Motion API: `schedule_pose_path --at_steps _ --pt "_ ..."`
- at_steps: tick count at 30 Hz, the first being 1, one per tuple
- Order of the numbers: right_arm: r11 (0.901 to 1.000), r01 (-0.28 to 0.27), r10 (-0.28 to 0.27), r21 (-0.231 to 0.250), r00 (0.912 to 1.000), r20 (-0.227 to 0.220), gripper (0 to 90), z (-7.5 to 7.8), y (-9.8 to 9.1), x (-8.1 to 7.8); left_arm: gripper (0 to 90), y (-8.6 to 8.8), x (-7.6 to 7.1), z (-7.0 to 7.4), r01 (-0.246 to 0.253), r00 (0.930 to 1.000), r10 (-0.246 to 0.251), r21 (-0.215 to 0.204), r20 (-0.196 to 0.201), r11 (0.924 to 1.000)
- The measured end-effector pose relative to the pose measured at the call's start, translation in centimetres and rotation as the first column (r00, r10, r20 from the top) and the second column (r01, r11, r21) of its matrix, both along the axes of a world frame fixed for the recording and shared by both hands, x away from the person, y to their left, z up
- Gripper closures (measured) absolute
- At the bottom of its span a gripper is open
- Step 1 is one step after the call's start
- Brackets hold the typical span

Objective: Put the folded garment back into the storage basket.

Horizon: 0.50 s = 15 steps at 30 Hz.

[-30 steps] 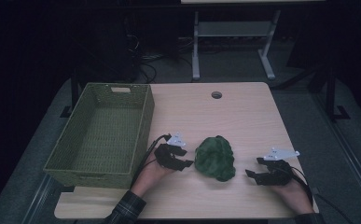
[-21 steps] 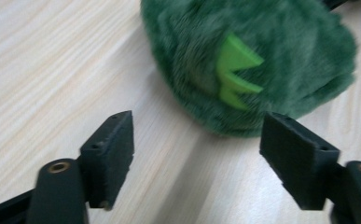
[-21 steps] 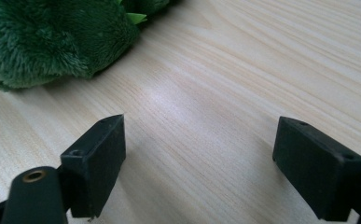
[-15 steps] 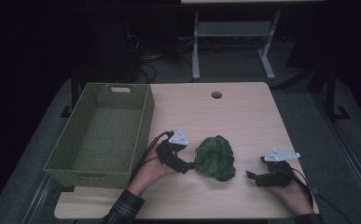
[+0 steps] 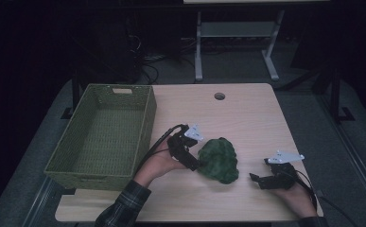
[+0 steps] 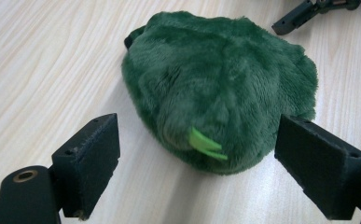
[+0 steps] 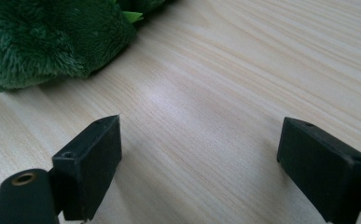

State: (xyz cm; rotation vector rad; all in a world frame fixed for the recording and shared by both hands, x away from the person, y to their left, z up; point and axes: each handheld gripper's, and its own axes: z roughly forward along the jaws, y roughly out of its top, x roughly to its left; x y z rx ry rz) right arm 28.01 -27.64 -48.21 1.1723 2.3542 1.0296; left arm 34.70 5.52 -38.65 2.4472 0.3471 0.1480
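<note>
A green basket (image 5: pixel 100 137) sits along the table's (image 5: pixel 247 118) left edge. Just right of it, the left gripper (image 5: pixel 193 163) has its jaws spread wide, just opened, with nothing clamped; it points at the green plush toy (image 5: pixel 219 160), which lies near the middle of the front edge. Toward the front right corner, the right gripper (image 5: pixel 257 178) has its jaws apart over bare wood, gripping nothing.

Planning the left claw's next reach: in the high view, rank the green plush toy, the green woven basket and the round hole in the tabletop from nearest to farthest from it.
1. Green plush toy: just right of the left claw.
2. Green woven basket: on its left, by the table's left edge.
3. Round hole in the tabletop: beyond it, near the far edge.
</note>
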Motion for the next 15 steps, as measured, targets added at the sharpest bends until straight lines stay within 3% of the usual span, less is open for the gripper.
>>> schedule_pose_path --at_steps 7,15 --pt "1.0 0.0 0.0 0.0 1.0 0.0 13.5 0.0 0.0 0.0 13.4 -1.8 1.0 0.3 0.073 0.9973 -0.073 0.059 -0.007 0.9956" --pt "1.0 0.0 0.0 0.0 1.0 0.0 13.5 0.0 0.0 0.0 13.3 -3.1 1.6 -1.0 0.121 0.992 -0.117 0.093 -0.046 0.9883"
